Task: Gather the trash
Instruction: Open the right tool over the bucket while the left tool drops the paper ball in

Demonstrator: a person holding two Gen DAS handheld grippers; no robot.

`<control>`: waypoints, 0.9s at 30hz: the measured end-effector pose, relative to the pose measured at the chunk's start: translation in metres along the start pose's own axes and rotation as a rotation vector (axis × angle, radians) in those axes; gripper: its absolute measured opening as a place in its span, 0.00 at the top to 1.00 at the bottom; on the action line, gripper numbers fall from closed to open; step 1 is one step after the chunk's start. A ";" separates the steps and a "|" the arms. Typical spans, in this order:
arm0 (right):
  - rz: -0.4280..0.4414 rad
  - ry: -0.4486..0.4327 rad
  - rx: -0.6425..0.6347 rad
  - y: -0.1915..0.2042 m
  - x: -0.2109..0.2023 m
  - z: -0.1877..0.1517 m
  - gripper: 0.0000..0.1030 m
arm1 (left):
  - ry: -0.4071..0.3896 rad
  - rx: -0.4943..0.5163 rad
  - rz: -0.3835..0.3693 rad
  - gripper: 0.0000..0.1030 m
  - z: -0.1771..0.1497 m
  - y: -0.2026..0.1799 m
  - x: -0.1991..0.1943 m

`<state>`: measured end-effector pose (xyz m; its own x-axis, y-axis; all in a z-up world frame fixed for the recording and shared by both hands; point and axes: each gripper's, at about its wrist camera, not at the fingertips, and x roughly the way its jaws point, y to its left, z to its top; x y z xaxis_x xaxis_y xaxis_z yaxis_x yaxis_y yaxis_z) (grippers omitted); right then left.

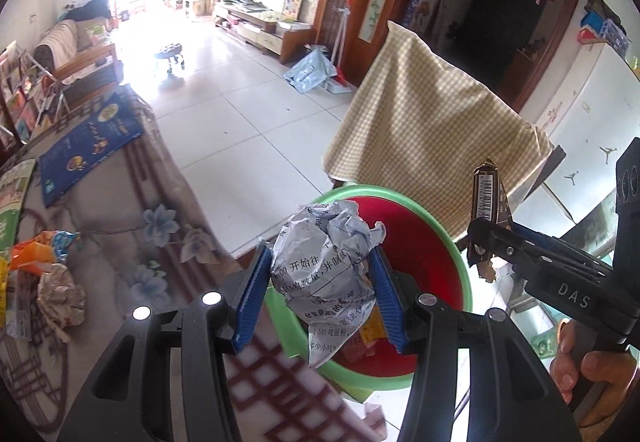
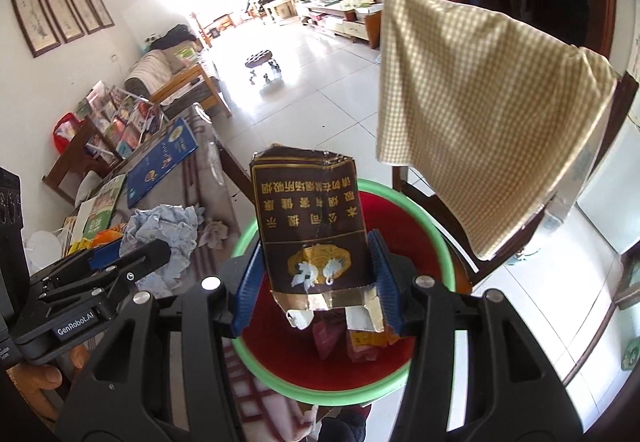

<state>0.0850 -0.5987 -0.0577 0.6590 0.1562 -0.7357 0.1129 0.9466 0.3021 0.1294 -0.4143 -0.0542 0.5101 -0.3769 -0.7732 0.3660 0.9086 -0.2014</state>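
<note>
Over bin (image 1: 452,238): crumpled paper (image 1: 324,262), flattened carton (image 2: 312,234).

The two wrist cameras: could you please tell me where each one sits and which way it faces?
Left wrist: on the left gripper, looking along its jaws, shut on a crumpled paper ball above the green-rimmed bin; the right gripper and a hand show.
Right wrist: on the right gripper, jaws shut on a flattened cigarette pack; the left gripper shows.
Shared: bin, checkered cloth, blue book.

"DAS" on right gripper (image 1: 486,242), "GenRobot.AI" on left gripper (image 2: 132,262), "560" on crumpled paper (image 1: 324,266)
</note>
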 end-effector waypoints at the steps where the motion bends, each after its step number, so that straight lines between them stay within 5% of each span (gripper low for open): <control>1: -0.005 0.000 0.009 -0.004 0.000 0.000 0.52 | 0.008 0.005 -0.004 0.54 0.000 -0.003 0.004; 18: -0.024 0.017 0.037 -0.021 0.007 0.002 0.52 | 0.024 0.030 -0.043 0.53 0.012 -0.023 0.023; 27: -0.036 0.025 0.047 -0.020 0.012 0.001 0.51 | 0.025 0.012 -0.050 0.45 0.010 -0.016 0.022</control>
<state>0.0912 -0.6163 -0.0717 0.6348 0.1298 -0.7617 0.1713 0.9376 0.3025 0.1426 -0.4388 -0.0617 0.4715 -0.4168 -0.7772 0.4000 0.8865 -0.2328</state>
